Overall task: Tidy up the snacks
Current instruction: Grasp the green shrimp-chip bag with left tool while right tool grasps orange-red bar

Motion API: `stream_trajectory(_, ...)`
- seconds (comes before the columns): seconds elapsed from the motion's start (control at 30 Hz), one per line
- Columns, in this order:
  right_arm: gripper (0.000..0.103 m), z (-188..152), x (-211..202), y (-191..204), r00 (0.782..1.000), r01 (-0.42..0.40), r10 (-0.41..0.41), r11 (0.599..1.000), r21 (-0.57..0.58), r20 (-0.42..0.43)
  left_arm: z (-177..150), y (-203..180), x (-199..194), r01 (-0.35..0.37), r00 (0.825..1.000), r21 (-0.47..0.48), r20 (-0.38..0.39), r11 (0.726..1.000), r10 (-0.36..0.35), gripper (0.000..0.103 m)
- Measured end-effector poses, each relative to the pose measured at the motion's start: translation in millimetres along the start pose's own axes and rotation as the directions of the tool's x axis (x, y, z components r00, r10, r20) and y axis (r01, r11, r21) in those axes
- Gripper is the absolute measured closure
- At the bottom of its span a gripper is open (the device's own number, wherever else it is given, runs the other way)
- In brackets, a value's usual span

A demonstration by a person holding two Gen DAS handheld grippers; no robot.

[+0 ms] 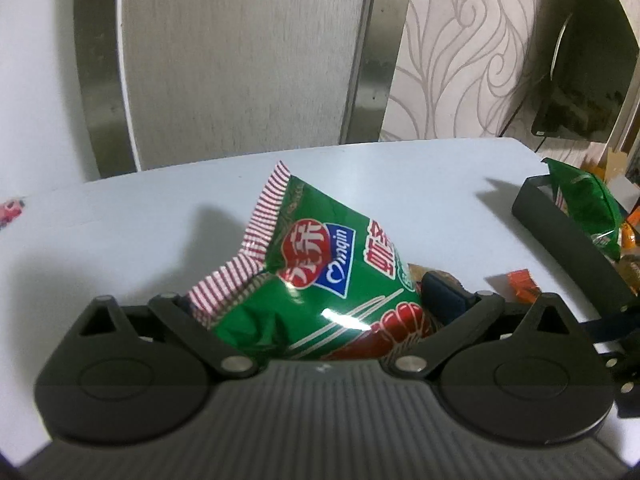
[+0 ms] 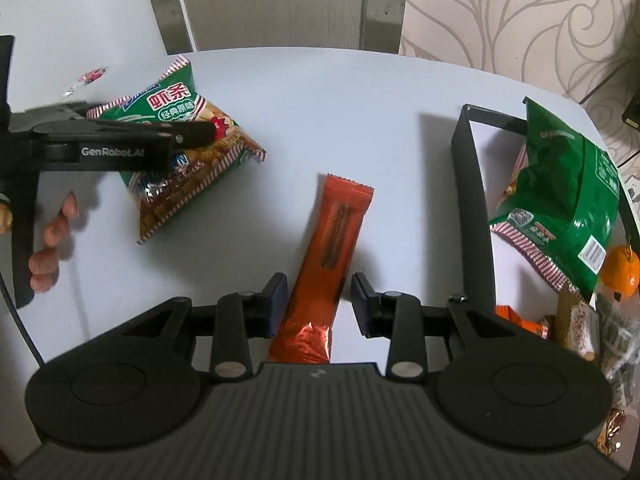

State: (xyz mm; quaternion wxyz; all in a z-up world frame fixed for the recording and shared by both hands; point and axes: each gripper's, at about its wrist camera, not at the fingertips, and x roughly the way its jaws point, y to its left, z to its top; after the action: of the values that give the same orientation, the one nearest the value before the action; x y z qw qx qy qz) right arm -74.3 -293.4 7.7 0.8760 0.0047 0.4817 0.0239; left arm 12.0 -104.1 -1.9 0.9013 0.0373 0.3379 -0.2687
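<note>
A green snack bag [image 1: 320,276] is clamped between the fingers of the left gripper [image 1: 320,300] and appears to be raised just off the white table [image 2: 360,120]. An orange snack bar [image 2: 332,248] lying on the table is straddled by the parted fingers of the right gripper [image 2: 319,300], neither pad touching it. A second green bag [image 2: 568,200] is propped in the black bin [image 2: 472,200] at the right.

"Oungin" on green snack bag [image 1: 320,280], "GenRobot.AI" on left claw [image 2: 112,151]
</note>
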Motion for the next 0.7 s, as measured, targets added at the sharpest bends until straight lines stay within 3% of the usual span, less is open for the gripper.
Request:
stream_trajectory(0.1,0.071,-4,-3,0,1.0,0.007,-0.007,1.0,-0.003,0.011,-3,-9,-8,0.013,1.0,0.013,0.012,1.0,-0.013,0.018)
stream_trajectory(0.2,0.075,-6,-6,-3,1.0,-0.004,0.004,1.0,0.011,0.015,-6,-16,-16,0.028,1.0,0.001,0.014,1.0,-0.028,0.027)
stream_trajectory(0.4,0.075,-10,-10,-10,0.999,-0.03,0.03,0.999,0.012,0.017,-17,-27,-32,0.021,1.0,-0.025,0.013,0.999,-0.021,0.03)
stream_trajectory(0.53,0.06,-4,-5,-9,0.999,-0.011,0.012,1.0,-0.011,0.036,-20,-31,-39,-0.001,1.0,-0.02,0.004,1.0,0.001,0.03)
stream_trajectory(0.6,0.06,1,-1,-9,0.999,-0.01,0.011,1.0,-0.019,0.043,-21,-32,-42,-0.014,1.0,-0.011,0.002,1.0,0.014,0.03)
stream_trajectory(0.7,0.073,4,0,-4,0.998,-0.031,0.034,0.997,-0.068,0.046,-21,-31,-45,-0.038,0.999,-0.019,-0.004,0.999,0.038,0.03)
